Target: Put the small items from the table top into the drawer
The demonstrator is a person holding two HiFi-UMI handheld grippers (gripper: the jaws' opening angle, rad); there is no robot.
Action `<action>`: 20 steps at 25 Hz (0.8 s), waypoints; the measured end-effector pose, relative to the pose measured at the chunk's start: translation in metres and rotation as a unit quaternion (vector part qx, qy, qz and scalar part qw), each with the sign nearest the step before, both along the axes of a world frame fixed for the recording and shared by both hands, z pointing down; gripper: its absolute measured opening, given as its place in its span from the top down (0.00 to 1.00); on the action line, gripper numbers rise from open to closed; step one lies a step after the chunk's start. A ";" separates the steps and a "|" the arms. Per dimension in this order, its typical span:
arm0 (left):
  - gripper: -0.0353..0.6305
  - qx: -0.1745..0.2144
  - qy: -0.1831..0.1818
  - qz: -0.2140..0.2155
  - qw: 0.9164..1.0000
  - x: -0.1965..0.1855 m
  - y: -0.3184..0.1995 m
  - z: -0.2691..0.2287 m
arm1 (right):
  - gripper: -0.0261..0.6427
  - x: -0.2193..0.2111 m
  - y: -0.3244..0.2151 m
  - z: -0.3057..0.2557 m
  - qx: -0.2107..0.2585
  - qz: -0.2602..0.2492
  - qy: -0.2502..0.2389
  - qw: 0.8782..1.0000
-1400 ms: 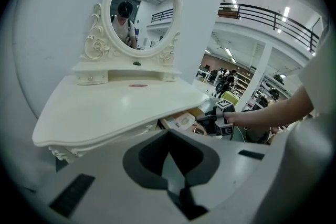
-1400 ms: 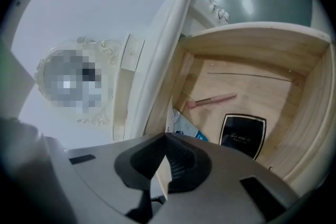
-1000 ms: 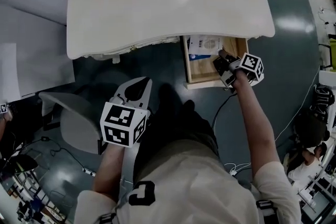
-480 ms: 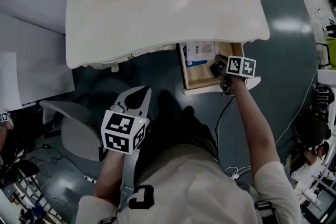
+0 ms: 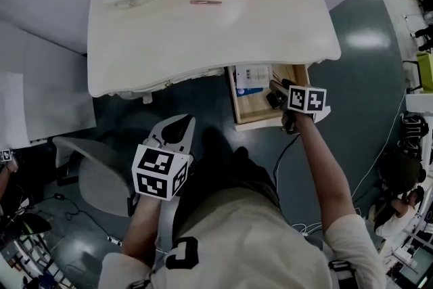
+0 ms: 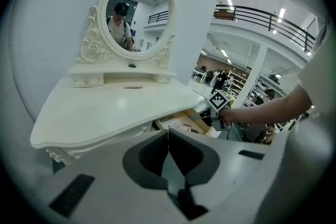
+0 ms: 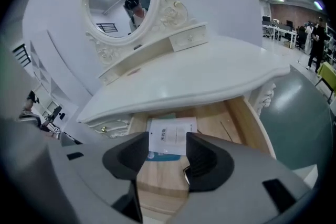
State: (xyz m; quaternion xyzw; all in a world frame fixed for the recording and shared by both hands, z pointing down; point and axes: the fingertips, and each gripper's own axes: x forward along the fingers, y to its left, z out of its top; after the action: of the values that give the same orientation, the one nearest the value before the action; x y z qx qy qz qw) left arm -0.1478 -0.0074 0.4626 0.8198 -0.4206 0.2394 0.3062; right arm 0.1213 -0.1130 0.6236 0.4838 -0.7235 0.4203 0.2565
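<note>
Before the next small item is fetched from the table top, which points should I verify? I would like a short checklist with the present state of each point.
1. Drawer pulled out: ok.
2. Right gripper empty: ok; its jaws have just been opening and nothing is between them.
3. Left gripper free: ok; jaws together, nothing held.
4. Room in the drawer: ok; bare wood shows beside the white packet.
5. Table top cleared: not ok; a thin pink item lies on it.
</note>
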 end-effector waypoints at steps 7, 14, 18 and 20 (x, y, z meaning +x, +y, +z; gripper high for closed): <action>0.86 0.019 -0.003 -0.005 1.000 0.003 -0.004 -0.016 | 0.64 -0.009 0.010 -0.048 0.043 -0.004 -0.035 0.998; 0.86 0.036 -0.016 -0.010 0.999 0.011 0.001 -0.036 | 0.64 -0.028 0.014 -0.087 0.080 -0.042 -0.078 0.993; 0.86 0.045 -0.029 -0.019 0.998 0.015 0.010 -0.049 | 0.64 -0.037 0.021 -0.095 0.077 -0.050 -0.115 0.989; 0.86 0.049 -0.034 -0.024 0.998 0.020 0.017 -0.056 | 0.64 -0.041 0.027 -0.100 0.080 -0.065 -0.123 0.987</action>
State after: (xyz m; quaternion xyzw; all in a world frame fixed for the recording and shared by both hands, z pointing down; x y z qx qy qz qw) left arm -0.1283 0.0092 0.4066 0.8151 -0.4611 0.2389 0.2568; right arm 0.0806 -0.0857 0.5231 0.3994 -0.8107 0.4000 0.1527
